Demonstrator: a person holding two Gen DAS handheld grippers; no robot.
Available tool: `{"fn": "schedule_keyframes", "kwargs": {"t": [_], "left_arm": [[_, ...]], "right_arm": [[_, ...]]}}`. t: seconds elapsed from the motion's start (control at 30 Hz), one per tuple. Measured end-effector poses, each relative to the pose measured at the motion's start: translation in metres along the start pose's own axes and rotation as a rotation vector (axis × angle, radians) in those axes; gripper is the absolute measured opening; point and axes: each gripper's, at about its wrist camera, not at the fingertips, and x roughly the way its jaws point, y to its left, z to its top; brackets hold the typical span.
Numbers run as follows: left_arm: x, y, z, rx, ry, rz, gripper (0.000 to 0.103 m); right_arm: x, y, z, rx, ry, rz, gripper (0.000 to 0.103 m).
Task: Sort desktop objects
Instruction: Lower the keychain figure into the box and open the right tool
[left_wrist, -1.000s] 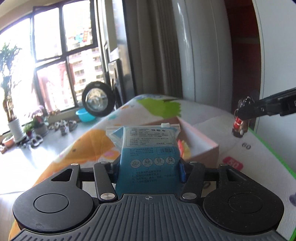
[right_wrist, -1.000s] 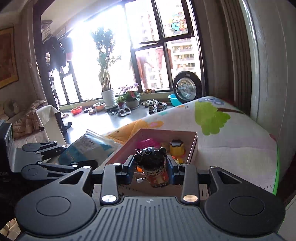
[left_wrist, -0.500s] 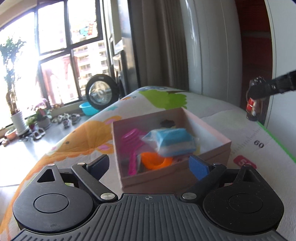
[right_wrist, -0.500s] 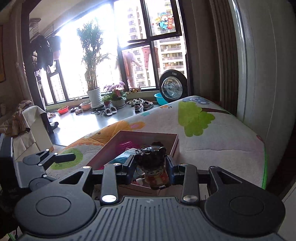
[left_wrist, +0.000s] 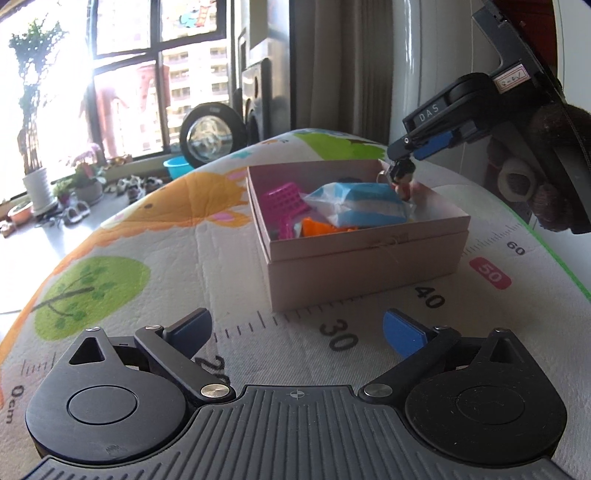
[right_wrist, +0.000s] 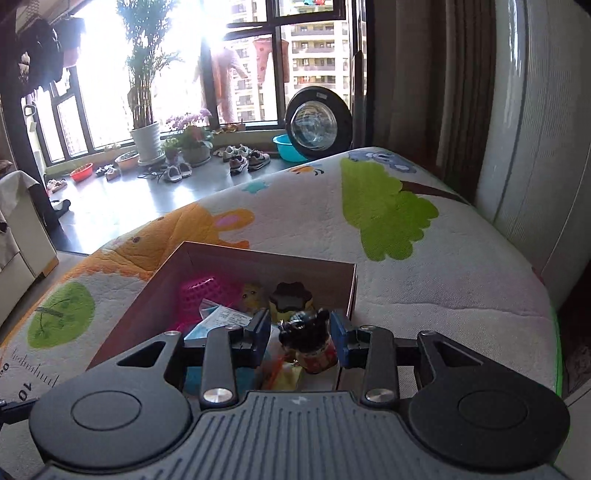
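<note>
An open pink box (left_wrist: 362, 266) stands on the play mat. In it lie a blue-and-white pack (left_wrist: 362, 203), a pink plastic toy (left_wrist: 286, 199) and an orange piece (left_wrist: 317, 229). My left gripper (left_wrist: 297, 323) is low over the mat in front of the box; its jaws are opening wide with nothing between them. My right gripper (right_wrist: 301, 332) is shut on a small dark-haired doll in red (right_wrist: 308, 347) and holds it just above the box's (right_wrist: 258, 266) right corner. The doll (left_wrist: 400, 175) hangs beside the pack. A yellow toy with a dark cap (right_wrist: 291, 302) also sits inside.
The printed mat (left_wrist: 166, 258) carries a ruler scale and drops away at its left edge. A person's hand in a fuzzy dark sleeve (left_wrist: 554, 177) holds the right gripper. A white column (right_wrist: 535, 147) and curtains stand behind the mat. Shoes and plant pots (right_wrist: 147, 136) line the window floor.
My left gripper let go of the blue pack, which now lies in the box, then opened wide and drew back and down. My right gripper carried the doll over the box.
</note>
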Motion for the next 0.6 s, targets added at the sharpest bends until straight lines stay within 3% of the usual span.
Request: {"fn": "schedule_keyframes", "kwargs": {"t": [0.17, 0.33, 0.4, 0.5, 0.6], "left_arm": [[0.008, 0.002, -0.006, -0.024, 0.028, 0.005, 0.103], [0.012, 0.0, -0.008, -0.057, 0.033, 0.012, 0.103], [0.013, -0.002, -0.009, -0.048, 0.041, 0.013, 0.103], [0.01, -0.003, -0.011, -0.038, 0.042, 0.018, 0.103], [0.009, -0.001, -0.014, -0.044, 0.042, 0.031, 0.103]], "right_arm": [[-0.005, 0.018, -0.005, -0.058, -0.02, 0.032, 0.039], [0.008, 0.042, -0.015, -0.096, 0.036, 0.109, 0.04], [0.017, 0.049, -0.021, -0.123, 0.05, 0.123, 0.054], [0.02, 0.054, -0.029, -0.204, 0.06, 0.114, 0.057], [0.016, 0.05, -0.033, -0.257, 0.05, 0.045, 0.057]]}}
